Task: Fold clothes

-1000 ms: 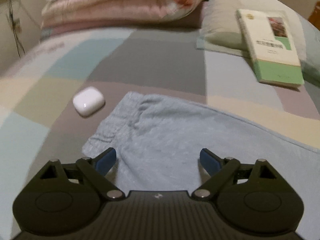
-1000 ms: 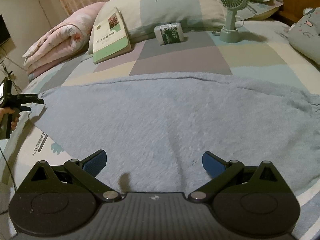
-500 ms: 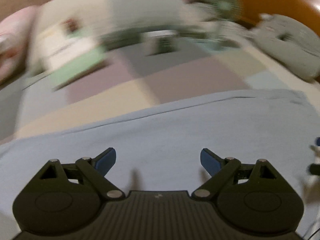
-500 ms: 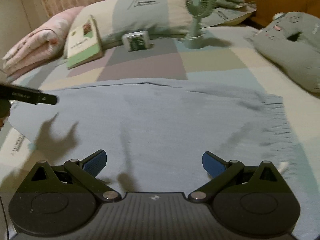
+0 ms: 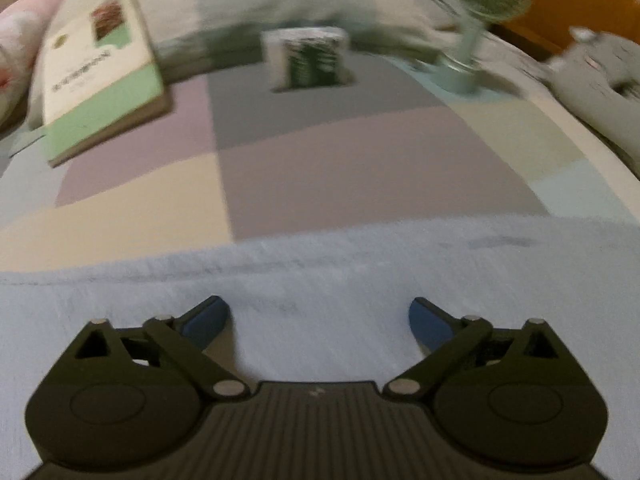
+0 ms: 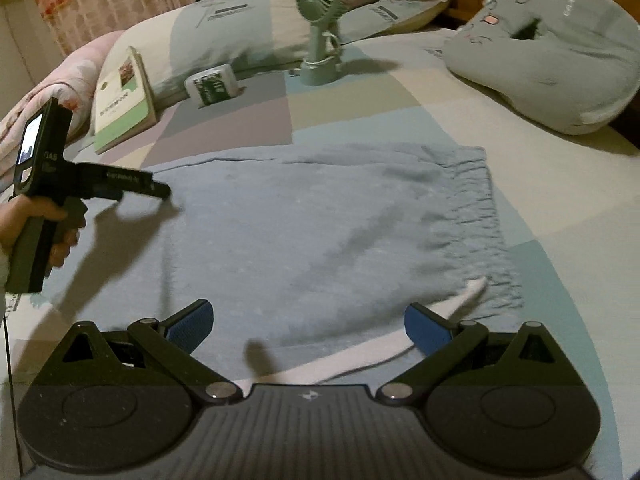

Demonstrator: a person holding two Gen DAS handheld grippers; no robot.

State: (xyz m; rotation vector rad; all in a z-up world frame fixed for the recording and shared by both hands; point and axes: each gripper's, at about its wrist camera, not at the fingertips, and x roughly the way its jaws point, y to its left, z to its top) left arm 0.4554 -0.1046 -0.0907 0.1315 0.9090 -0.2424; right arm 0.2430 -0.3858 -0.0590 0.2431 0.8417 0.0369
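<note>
Garment flat on the bed, both grippers over its near edge.

We had the light blue garment [image 6: 320, 232] spread across the patchwork bed [image 6: 400, 120], its long axis running left to right and its gathered waistband [image 6: 480, 220] at the right end, with a white drawstring [image 6: 468, 294] trailing toward us. Our right gripper [image 6: 308, 324] hovered over the near right part, spread wide with only cloth below it and nothing pinched, and it was the nearer one to the waistband. Our left gripper [image 5: 318, 318] sat over the left part, its jaws opening with bare fabric between them, gripping nothing. In our judgement the coming fold turned on that left-right axis: each gripper had an end to its own side. A book [image 6: 120, 108], a small fan [image 6: 322, 32] and a grey cushion [image 6: 560, 60] lay at the far side.
</note>
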